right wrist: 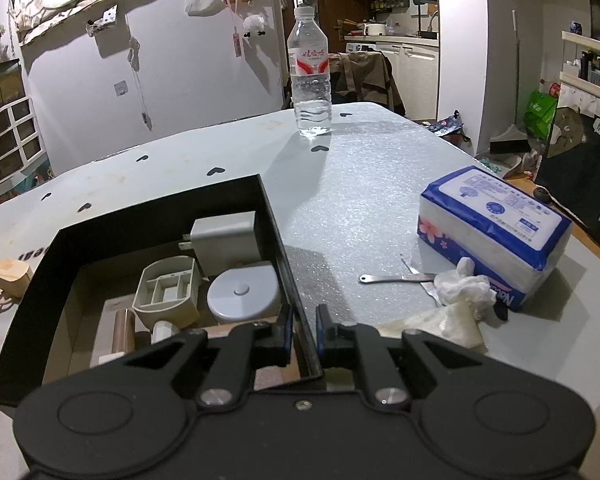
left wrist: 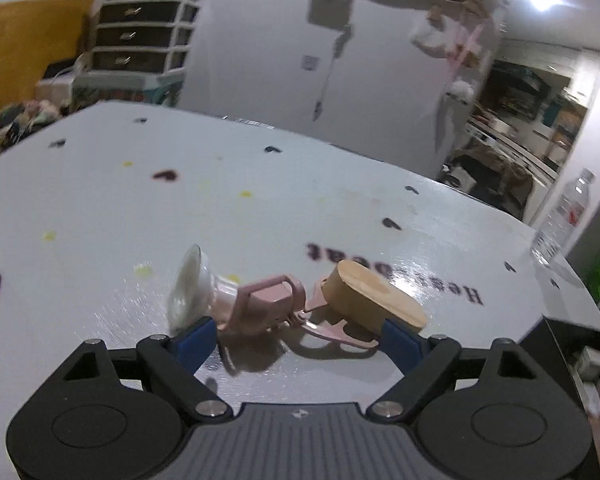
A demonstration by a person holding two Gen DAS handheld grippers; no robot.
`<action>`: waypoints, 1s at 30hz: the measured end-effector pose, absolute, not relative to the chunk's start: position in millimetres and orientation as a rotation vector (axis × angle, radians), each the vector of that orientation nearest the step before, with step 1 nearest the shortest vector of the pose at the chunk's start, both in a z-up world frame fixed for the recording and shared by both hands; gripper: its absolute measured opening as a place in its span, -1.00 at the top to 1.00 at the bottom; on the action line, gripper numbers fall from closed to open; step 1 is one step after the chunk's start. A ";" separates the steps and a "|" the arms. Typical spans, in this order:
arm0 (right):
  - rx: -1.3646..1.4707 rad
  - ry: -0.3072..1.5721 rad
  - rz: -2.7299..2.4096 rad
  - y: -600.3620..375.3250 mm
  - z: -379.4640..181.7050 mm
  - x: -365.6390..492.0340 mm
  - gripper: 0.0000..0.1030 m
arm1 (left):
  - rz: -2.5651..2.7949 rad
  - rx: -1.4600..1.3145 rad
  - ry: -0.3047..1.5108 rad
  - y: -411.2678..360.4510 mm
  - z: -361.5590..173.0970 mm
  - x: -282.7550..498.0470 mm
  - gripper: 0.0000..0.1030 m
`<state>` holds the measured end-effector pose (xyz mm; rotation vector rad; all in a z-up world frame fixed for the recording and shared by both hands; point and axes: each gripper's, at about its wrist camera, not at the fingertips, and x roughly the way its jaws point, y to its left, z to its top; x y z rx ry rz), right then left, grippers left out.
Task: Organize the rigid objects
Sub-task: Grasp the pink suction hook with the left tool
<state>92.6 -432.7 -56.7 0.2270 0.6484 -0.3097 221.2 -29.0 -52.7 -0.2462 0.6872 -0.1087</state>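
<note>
My left gripper is spread wide around the pink pump, not pinching; my right gripper pinches the black box wall. Only the right view shows the water bottle upright.

Tissue pack – "Nature"; dark board – "Hi", "DAY"

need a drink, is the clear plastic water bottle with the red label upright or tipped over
Upright. The clear plastic water bottle stands on its base on the grey table, white cap on top, water inside.
</note>
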 end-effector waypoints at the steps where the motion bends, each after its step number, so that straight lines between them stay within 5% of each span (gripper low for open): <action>1: 0.226 0.649 -0.311 -432.7 -56.8 92.8 0.75 | -0.081 -0.270 0.694 -30.3 -55.3 224.6 -0.75; 6: 0.229 0.652 -0.309 -433.0 -57.2 93.3 0.75 | 0.031 -0.304 0.688 -36.2 -64.5 239.0 -0.72; 13: 0.232 0.653 -0.301 -434.2 -58.0 93.6 0.75 | 0.087 -0.281 0.679 -35.9 -72.3 245.2 -0.20; 30: 0.235 0.658 -0.295 -433.8 -57.9 95.7 0.74 | -0.042 -0.256 0.626 -23.0 -41.3 223.1 -0.15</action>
